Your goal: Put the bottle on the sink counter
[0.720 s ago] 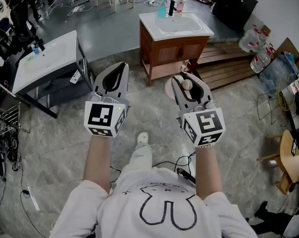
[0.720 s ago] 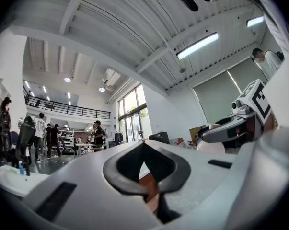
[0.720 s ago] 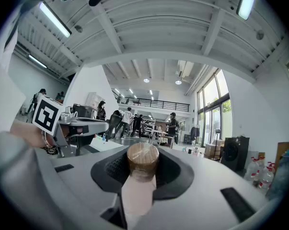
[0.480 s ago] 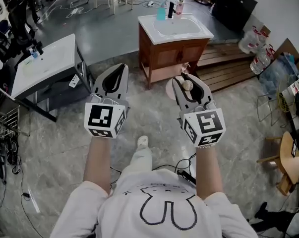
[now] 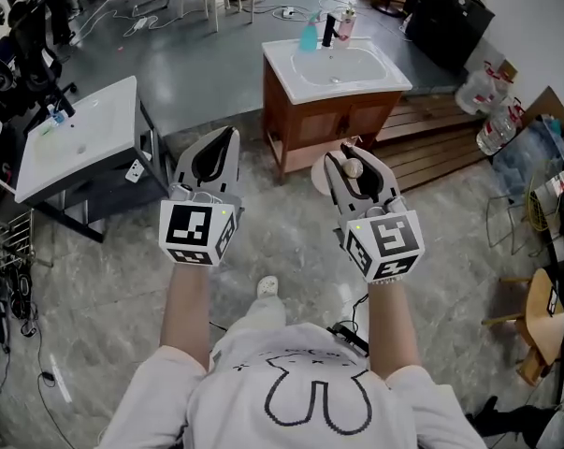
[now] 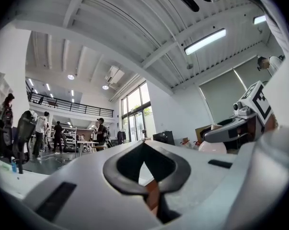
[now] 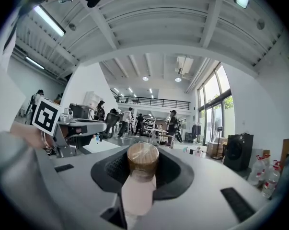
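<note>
- Right gripper (image 5: 349,151): we find it clamped on the pink bottle (image 7: 139,183) with a brown cap, carried in the air.
- Left gripper (image 5: 227,134): we note its jaws together, with nothing between them.
- Sink surface (image 5: 394,71): far ahead, well apart from the bottle; a blue bottle (image 5: 308,36) stands at its far edge.

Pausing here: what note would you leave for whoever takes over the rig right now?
Left gripper: shut, empty.
Right gripper: shut on the bottle, cap pointing forward.
Sink counter: ahead across the floor, out of reach; other bottles stand at its back edge.
Done: bottle in hand.
Left: walk up, set the bottle on the counter, let go.
</note>
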